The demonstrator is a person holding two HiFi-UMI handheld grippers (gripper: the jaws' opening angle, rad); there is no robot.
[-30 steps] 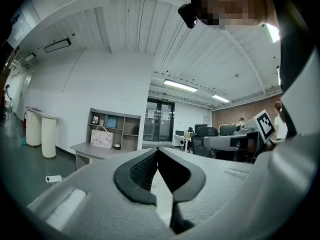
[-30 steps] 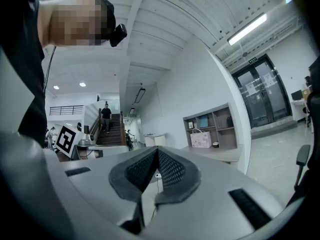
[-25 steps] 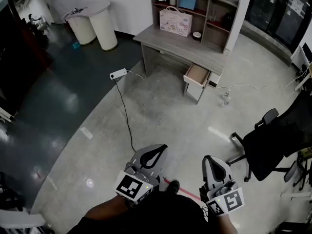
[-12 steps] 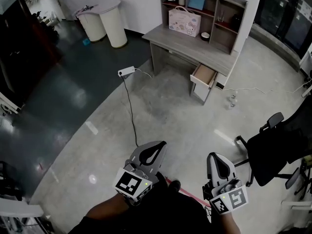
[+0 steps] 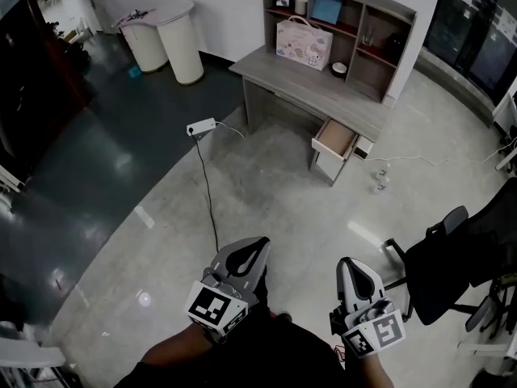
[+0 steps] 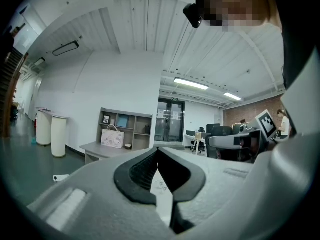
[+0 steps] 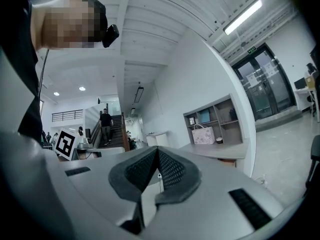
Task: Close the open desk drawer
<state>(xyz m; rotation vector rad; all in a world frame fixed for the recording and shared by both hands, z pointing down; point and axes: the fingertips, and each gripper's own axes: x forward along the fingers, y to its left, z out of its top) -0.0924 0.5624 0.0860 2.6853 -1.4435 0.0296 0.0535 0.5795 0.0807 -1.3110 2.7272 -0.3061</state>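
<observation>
Head view places the open drawer (image 5: 334, 138) under the table's (image 5: 299, 83) right end, upper right of centre, well apart from both tools. At the bottom edge, the left tool (image 5: 260, 245) and right tool (image 5: 350, 263) are closed and empty. Approach squarely, then push the drawer front at its centre with closed tips.

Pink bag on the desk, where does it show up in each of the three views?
Head view: bag at top centre, standing on the desk.
Left gripper view: bag left of centre, small and far off.
Right gripper view: bag right of centre.
Shared landmark: the shelves directly behind the bag, seen in all three.
</observation>
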